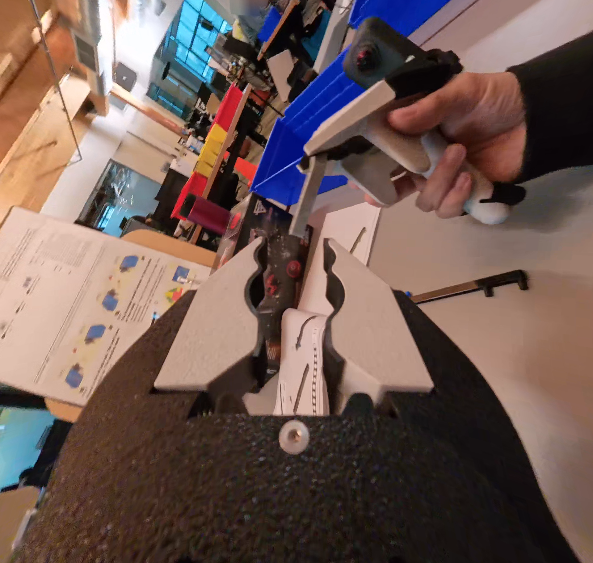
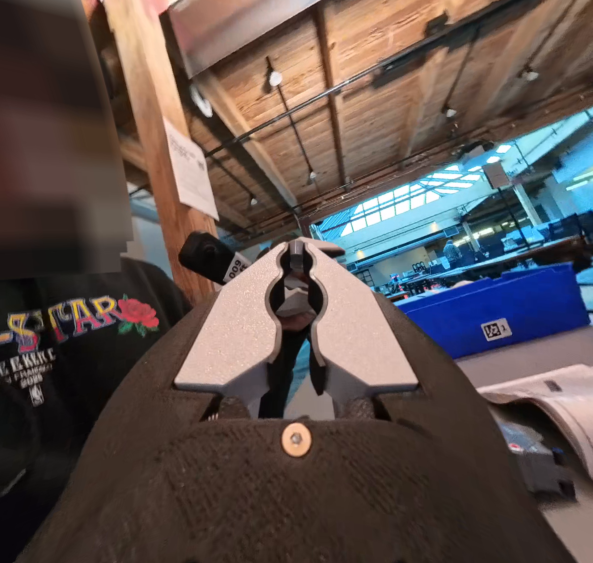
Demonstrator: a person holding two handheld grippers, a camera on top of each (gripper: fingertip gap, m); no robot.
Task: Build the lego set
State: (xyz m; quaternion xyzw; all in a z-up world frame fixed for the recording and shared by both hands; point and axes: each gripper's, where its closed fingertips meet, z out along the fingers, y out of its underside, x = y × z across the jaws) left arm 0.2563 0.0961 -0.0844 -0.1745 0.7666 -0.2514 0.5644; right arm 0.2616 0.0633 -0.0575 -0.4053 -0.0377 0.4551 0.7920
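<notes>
My left gripper point(image 1: 294, 244) is tilted on its side. Its jaws stand partly apart around a white Lego piece with black printed lines point(image 1: 305, 355), which fills the gap low down between the fingers. My right gripper point(image 2: 295, 249) is shut on a small dark grey Lego piece point(image 2: 295, 255) at its fingertips. In the left wrist view the right gripper point(image 1: 300, 226) is held by a hand point(image 1: 465, 137), and its tips point down just above the left gripper's tips. The left gripper's camera point(image 2: 207, 255) shows just behind the right fingers.
A printed instruction sheet point(image 1: 80, 291) lies at the left, and a black Lego box point(image 1: 282, 268) is behind my left fingers. Blue bins point(image 1: 305, 124) stand on the white table point(image 1: 481, 371), with a black-and-metal bar point(image 1: 465, 287). A person in a black shirt point(image 2: 64, 339), a wooden post point(image 2: 154, 178) and a blue bin point(image 2: 497, 307) are close.
</notes>
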